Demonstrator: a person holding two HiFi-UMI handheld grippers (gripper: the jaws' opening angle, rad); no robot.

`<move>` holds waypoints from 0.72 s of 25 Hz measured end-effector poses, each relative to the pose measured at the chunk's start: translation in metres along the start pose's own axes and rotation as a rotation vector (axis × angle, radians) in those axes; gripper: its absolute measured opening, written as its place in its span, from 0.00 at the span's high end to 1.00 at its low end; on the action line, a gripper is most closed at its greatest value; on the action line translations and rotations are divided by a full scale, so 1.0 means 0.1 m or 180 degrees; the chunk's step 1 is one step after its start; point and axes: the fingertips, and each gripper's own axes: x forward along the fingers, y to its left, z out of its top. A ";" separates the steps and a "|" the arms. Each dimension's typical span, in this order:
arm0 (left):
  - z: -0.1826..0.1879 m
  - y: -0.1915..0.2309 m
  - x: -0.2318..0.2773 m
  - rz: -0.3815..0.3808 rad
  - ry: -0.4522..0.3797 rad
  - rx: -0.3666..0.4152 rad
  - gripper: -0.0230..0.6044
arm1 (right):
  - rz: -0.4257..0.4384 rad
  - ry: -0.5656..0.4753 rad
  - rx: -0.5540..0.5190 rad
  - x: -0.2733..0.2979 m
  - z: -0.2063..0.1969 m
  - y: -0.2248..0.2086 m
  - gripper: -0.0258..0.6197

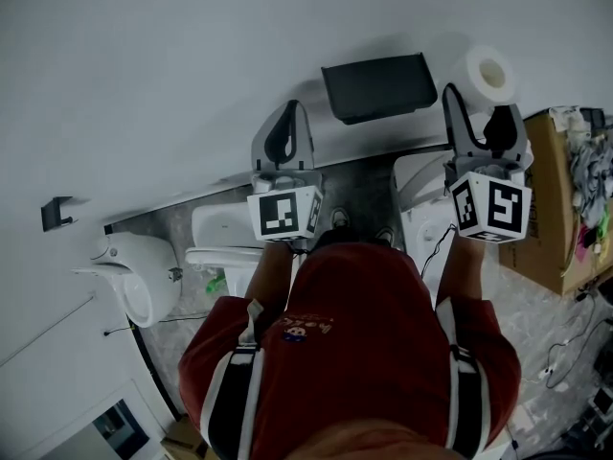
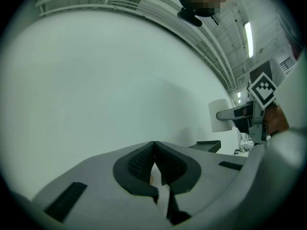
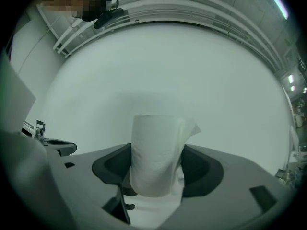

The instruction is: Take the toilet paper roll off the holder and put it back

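Note:
A white toilet paper roll (image 1: 490, 73) is off the holder and sits upright between the jaws of my right gripper (image 1: 479, 105), which is shut on it. In the right gripper view the roll (image 3: 156, 152) fills the gap of that gripper (image 3: 157, 163), with a loose sheet corner at its top right. The black holder (image 1: 378, 86) is fixed to the white wall, left of the roll, and it is bare. My left gripper (image 1: 290, 115) hangs shut and empty further left, below the holder. The left gripper view shows its pads (image 2: 144, 163) touching, with the roll (image 2: 218, 115) and holder (image 2: 208, 145) off to the right.
A white toilet (image 1: 144, 274) stands at the lower left and a white tank (image 1: 225, 226) sits under my left gripper. A cardboard box (image 1: 551, 199) with clutter is at the right, cables on the floor beside it. A small black hook (image 1: 56, 212) sits on the wall.

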 end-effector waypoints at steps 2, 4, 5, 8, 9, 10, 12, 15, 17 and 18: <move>-0.01 -0.02 0.00 -0.0009 0.0009 0.0007 0.94 | -0.0040 0.0046 -0.0001 -0.04 -0.07 -0.04 0.47; -0.03 -0.04 0.01 -0.0010 0.0027 0.0014 0.94 | -0.0078 0.0109 -0.0010 -0.09 -0.16 -0.09 0.47; -0.04 -0.05 0.02 -0.0008 0.0036 0.0018 0.94 | -0.0095 0.0143 -0.0007 -0.10 -0.21 -0.12 0.47; -0.07 -0.05 0.02 0.0005 0.0059 0.0030 0.94 | -0.0126 0.0225 0.0018 -0.15 -0.36 -0.15 0.47; -0.09 -0.05 0.01 0.0012 0.0070 0.0029 0.94 | -0.0132 0.0246 0.0014 -0.17 -0.41 -0.15 0.47; -0.11 -0.06 0.00 0.0019 0.0084 0.0027 0.94 | -0.0135 0.0267 0.0001 -0.19 -0.46 -0.14 0.47; -0.17 -0.07 -0.03 0.0032 0.0119 0.0013 0.94 | -0.0143 0.0300 -0.0029 -0.23 -0.56 -0.12 0.47; -0.27 -0.09 -0.09 0.0044 0.0158 -0.0023 0.94 | -0.0129 0.0364 -0.0007 -0.27 -0.70 -0.08 0.47; -0.35 -0.11 -0.13 0.0038 0.0190 -0.0044 0.94 | -0.0077 0.0425 0.0074 -0.29 -0.80 -0.03 0.47; -0.38 -0.12 -0.14 0.0035 0.0209 -0.0054 0.94 | -0.0044 0.0458 0.0105 -0.30 -0.84 0.00 0.47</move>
